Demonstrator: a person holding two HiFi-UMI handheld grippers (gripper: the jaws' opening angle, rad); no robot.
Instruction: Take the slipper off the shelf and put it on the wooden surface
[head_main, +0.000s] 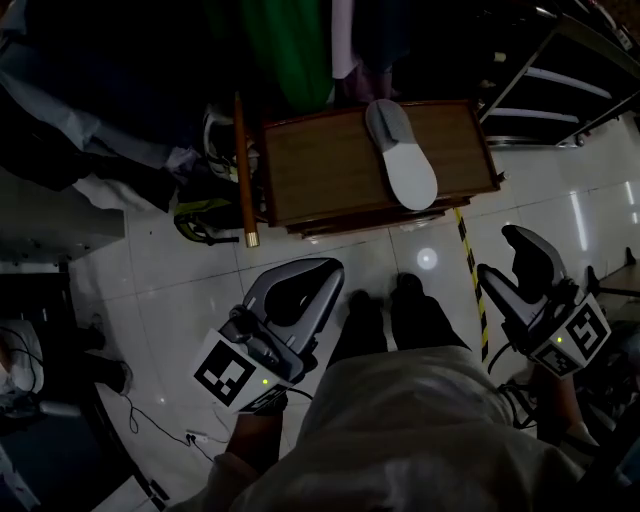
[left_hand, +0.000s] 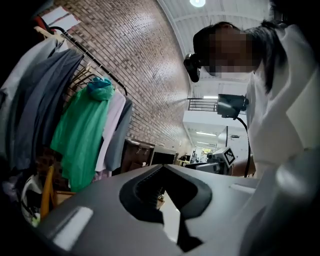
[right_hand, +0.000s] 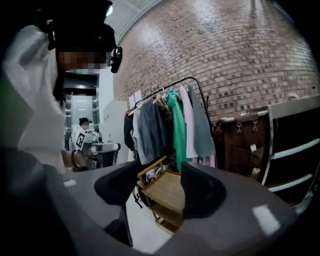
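Observation:
A grey slipper (head_main: 402, 155) with a white sole end lies flat on the wooden table (head_main: 320, 165), on its right half, with nothing touching it. Both grippers hang low over the tiled floor, well short of the table. My left gripper (head_main: 325, 268) has its tips together and holds nothing; in the left gripper view its jaws (left_hand: 163, 166) meet at the front. My right gripper (head_main: 505, 255) stands open and empty. In the right gripper view the wooden table (right_hand: 167, 192) shows between the spread jaws of that gripper (right_hand: 160, 172); the slipper is not seen there.
A rack of hanging clothes (right_hand: 175, 125) stands behind the table against a brick wall. A metal shelf (head_main: 560, 90) is at the right. A wooden pole (head_main: 242, 170) leans at the table's left. Yellow-black tape (head_main: 470, 275) runs along the floor by the person's feet (head_main: 405, 295).

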